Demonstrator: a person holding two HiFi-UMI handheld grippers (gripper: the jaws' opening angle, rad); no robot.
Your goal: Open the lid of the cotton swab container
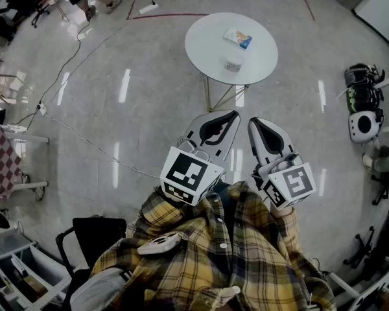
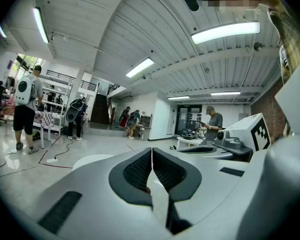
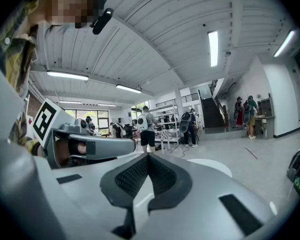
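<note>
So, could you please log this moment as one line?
left tool: shut, empty | right tool: shut, empty | swab container: on round table, untouched

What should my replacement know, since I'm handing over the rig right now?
Left hand-held gripper: shut, empty, held close to the body.
Right hand-held gripper: shut, empty, beside the left one.
Cotton swab container: on the round white table ahead, beside a small box; too small to tell the lid's state.
Done: nothing that shows.
Left: step up to the table, steady the container, open its lid.
</note>
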